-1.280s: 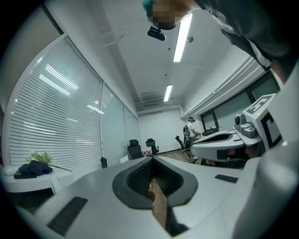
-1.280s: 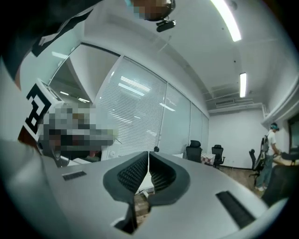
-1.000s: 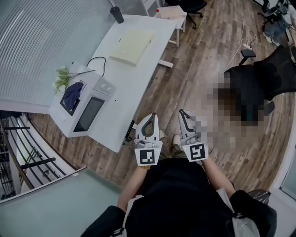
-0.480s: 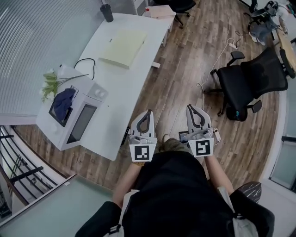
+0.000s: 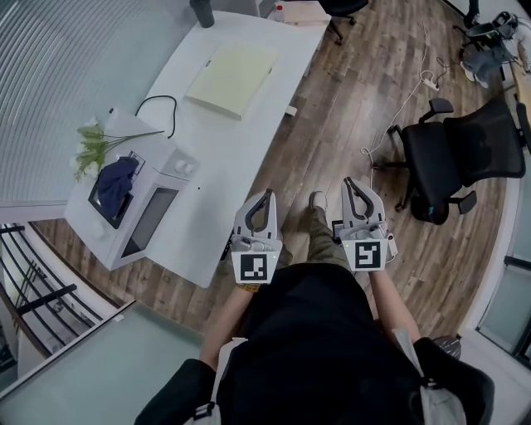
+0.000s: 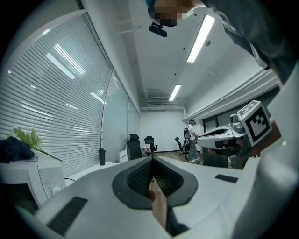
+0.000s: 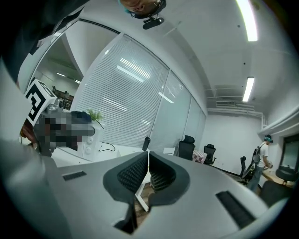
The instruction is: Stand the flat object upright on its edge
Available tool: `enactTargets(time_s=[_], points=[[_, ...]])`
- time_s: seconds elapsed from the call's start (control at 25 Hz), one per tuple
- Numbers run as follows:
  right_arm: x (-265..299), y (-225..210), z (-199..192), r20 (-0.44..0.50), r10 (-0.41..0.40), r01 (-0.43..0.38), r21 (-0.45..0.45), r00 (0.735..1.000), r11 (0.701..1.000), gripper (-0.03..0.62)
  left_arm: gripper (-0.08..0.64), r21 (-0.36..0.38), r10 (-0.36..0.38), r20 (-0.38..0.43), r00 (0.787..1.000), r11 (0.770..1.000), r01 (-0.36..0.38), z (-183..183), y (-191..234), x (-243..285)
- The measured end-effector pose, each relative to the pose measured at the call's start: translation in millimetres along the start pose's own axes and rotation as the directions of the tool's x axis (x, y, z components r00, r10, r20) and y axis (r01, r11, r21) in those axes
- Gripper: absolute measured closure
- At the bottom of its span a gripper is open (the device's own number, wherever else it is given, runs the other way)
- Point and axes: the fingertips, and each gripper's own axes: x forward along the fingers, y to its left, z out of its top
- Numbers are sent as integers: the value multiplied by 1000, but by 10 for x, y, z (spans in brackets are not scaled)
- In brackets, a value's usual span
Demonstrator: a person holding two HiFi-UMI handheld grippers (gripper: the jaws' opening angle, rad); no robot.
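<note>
Evidently the person was on the move: in the head view a shoe had swung out ahead over the wooden floor between the two grippers, where a second earlier both feet sat tucked under the body, and the room had slid a little in the frame. The left gripper and right gripper were held close to the torso as before, each with its jaws clenched together and nothing in them. The pale yellow flat board lay flat near the far end of the white table, well apart from both grippers, beyond a microwave with a dark cloth on top, a green plant and a black cable; a dark tumbler stood at the table's far end, and a black office chair stood off to the right. In the left gripper view the left gripper showed its ribbed pads pressed shut on nothing, pointing down the room past the tumbler and the microwave; the board could not be made out there. In the right gripper view the right gripper was likewise closed and empty, aimed along the table toward the tumbler. Judging from this, the task had not begun: the person appeared to be walking toward the board, and both grippers would need to open before it could be tipped onto its edge.
</note>
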Motion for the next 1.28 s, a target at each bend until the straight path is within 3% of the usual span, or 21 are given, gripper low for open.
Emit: enactTargets(time_s=[0.2, 0.36, 0.6, 0.76, 0.96, 1.28], points=[[389, -386, -164, 18, 47, -46, -7, 999, 999, 586, 552, -16, 68, -17, 998, 998, -68, -4, 49, 423], [719, -798, -314, 25, 107, -106, -36, 994, 994, 586, 552, 81, 89, -11, 996, 993, -88, 90, -43, 917], [1316, -1314, -356, 105, 261, -254, -78, 960, 964, 586, 552, -12, 208, -57, 977, 978, -209, 141, -264, 1607], [1663, -1407, -449, 66, 381, -366, -167, 922, 915, 586, 554, -24, 270, -81, 959, 962, -273, 135, -269, 1830], [2121, -1210, -537, 37, 502, -482, -225, 864, 846, 586, 552, -18, 358, -115, 927, 932, -362, 21, 32, 1877], [3004, -828, -609, -94, 614, -606, -330, 784, 724, 584, 552, -130, 463, -90, 882, 872, -471, -275, 802, 2020]])
